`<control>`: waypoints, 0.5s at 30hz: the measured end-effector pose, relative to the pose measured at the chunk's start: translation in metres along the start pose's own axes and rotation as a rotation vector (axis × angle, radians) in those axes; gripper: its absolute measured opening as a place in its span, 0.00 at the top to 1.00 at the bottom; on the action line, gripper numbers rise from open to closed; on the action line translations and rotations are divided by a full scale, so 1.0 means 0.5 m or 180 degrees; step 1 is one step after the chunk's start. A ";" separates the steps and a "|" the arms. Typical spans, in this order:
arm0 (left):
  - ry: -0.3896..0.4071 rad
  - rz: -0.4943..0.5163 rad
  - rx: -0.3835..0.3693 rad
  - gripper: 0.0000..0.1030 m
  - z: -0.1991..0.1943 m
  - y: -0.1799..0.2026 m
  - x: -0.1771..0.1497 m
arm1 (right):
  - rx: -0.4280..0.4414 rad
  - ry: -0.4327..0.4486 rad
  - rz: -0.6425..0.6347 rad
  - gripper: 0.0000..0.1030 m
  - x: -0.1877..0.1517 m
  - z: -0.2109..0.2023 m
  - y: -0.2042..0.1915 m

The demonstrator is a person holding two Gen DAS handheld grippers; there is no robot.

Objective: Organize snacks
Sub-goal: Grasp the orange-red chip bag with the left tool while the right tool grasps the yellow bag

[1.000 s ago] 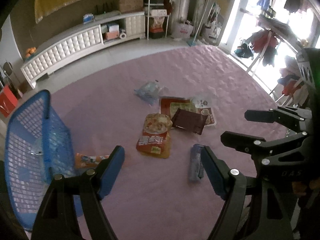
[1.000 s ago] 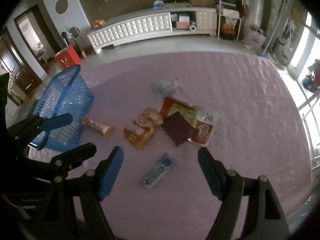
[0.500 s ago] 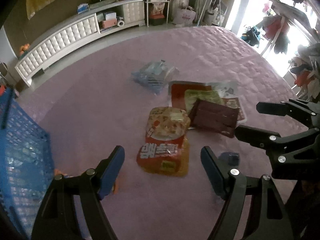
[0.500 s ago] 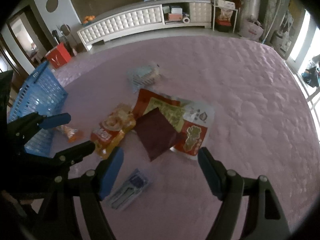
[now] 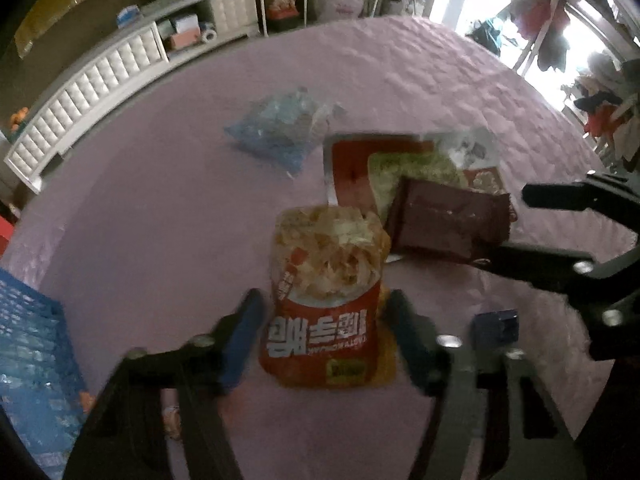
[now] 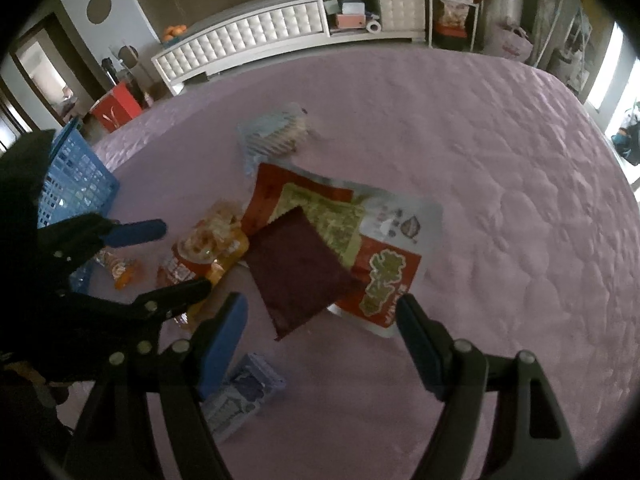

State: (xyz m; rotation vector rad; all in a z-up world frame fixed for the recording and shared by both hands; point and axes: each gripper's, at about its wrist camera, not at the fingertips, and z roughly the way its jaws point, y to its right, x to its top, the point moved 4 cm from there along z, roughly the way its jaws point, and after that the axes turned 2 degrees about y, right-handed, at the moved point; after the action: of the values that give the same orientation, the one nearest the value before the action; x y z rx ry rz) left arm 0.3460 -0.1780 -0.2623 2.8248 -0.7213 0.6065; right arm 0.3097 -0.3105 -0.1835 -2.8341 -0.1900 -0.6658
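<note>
Between the narrowing left tool (image 5: 322, 334) jaws, red snack bag (image 5: 324, 308); right tool (image 6: 320, 336) wide.

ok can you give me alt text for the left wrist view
The left gripper, its jaws just closing, straddles a red and orange snack bag lying on a pink quilted mat. Beyond lie a dark brown packet and a clear blue bag; a blue basket sits at left.

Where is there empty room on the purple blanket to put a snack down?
The purple quilted blanket lies bare on the window side, right of the silver-and-red snack bag, and between the clear blue packet and the white cabinet. It is crowded around the dark maroon pouch and near the blue plastic basket.
</note>
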 end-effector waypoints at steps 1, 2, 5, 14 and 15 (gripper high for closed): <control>0.0034 -0.0012 -0.0014 0.49 -0.002 -0.003 0.000 | 0.0005 0.0003 0.0002 0.22 0.001 -0.002 0.002; 0.0041 -0.0028 -0.0037 0.50 -0.002 -0.005 0.001 | 0.0001 0.0007 0.0003 0.22 0.001 -0.003 0.000; 0.0036 -0.0079 -0.0111 0.53 -0.004 -0.009 -0.001 | -0.0012 0.0011 0.0002 0.22 0.000 -0.005 0.004; 0.0043 -0.0346 -0.0414 0.66 -0.037 0.014 -0.033 | 0.0043 -0.0056 0.0020 0.22 -0.007 -0.002 -0.010; 0.0053 -0.0355 -0.0432 0.67 -0.042 0.020 -0.037 | 0.0042 -0.0062 0.0015 0.22 -0.007 -0.001 -0.015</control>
State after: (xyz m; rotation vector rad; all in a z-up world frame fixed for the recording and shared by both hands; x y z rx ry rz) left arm 0.3191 -0.1734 -0.2503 2.7102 -0.5743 0.5406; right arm 0.3050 -0.3035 -0.1831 -2.8285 -0.1904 -0.6336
